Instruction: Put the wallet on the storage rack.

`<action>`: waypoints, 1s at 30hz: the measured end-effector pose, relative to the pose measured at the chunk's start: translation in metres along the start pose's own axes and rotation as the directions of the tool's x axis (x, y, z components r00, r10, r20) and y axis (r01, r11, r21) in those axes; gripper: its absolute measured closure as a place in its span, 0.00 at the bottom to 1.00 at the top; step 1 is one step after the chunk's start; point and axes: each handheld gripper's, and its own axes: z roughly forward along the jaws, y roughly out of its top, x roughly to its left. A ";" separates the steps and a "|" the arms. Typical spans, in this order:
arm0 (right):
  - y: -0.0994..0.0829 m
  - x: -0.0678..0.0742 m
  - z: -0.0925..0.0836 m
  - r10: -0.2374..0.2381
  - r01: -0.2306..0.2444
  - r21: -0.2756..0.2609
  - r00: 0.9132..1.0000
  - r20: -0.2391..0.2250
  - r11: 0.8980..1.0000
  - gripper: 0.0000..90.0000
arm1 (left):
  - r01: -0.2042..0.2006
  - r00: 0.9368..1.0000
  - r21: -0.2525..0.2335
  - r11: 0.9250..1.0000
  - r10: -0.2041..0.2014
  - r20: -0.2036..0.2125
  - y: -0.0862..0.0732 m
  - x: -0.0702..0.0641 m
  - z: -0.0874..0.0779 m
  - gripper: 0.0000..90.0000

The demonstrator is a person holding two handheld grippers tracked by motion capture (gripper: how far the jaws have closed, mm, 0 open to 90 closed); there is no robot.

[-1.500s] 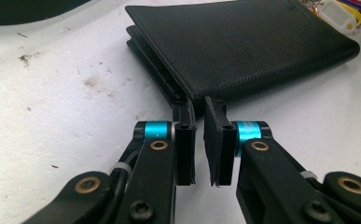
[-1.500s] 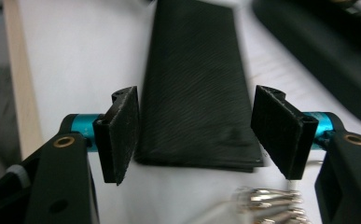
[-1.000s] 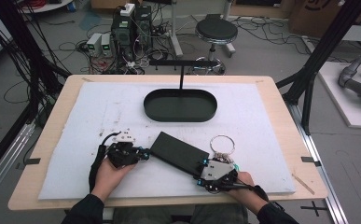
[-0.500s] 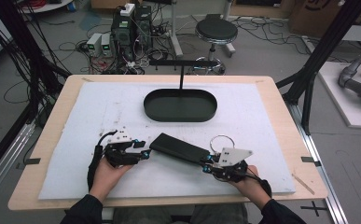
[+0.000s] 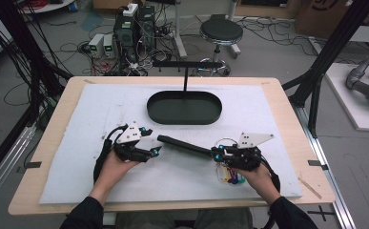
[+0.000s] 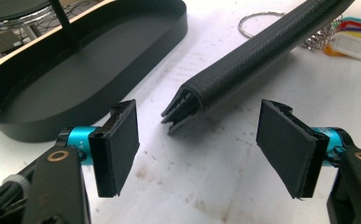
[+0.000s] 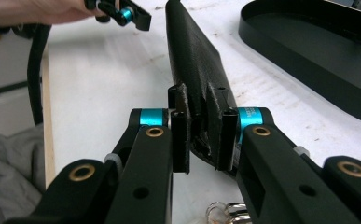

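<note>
Right tongs (image 5: 216, 153) are clamped on one end of the single black wallet (image 5: 184, 146), which tilts off the white surface (image 5: 268, 109). My left tongs (image 5: 157, 151) have just been opening and now stand wide, the wallet's free end between the pads, untouched. One black oval tray (image 5: 184, 107); one key bunch (image 5: 229, 172) with coloured tags. Tag writing unreadable.

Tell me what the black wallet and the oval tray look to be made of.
Black wallet: probably leather or imitation leather, judging by its fine pebbled grain, matte surface and layered open edge. Oval tray: seemingly painted metal or hard plastic, with smooth satin black walls, a thin rim and soft reflections.
</note>
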 end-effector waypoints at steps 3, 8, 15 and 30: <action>0.002 -0.005 -0.001 0.029 -0.029 -0.005 1.000 -0.004 1.000 0.90 | 0.004 1.000 0.000 1.000 -0.004 0.006 0.003 0.003 0.004 0.33; 0.004 -0.011 -0.002 0.051 -0.051 -0.005 0.999 -0.009 0.999 0.90 | -0.002 1.000 -0.033 0.999 0.003 0.028 0.006 0.008 0.015 0.33; 0.006 -0.023 -0.002 0.090 -0.090 -0.012 0.995 -0.033 0.996 0.90 | 0.077 0.990 -0.041 0.996 -0.071 0.122 -0.002 0.023 0.030 0.33; 0.006 -0.032 -0.003 0.108 -0.109 -0.016 0.993 -0.048 0.994 0.86 | -0.003 0.980 -0.080 0.997 0.019 0.198 0.003 0.029 0.046 0.65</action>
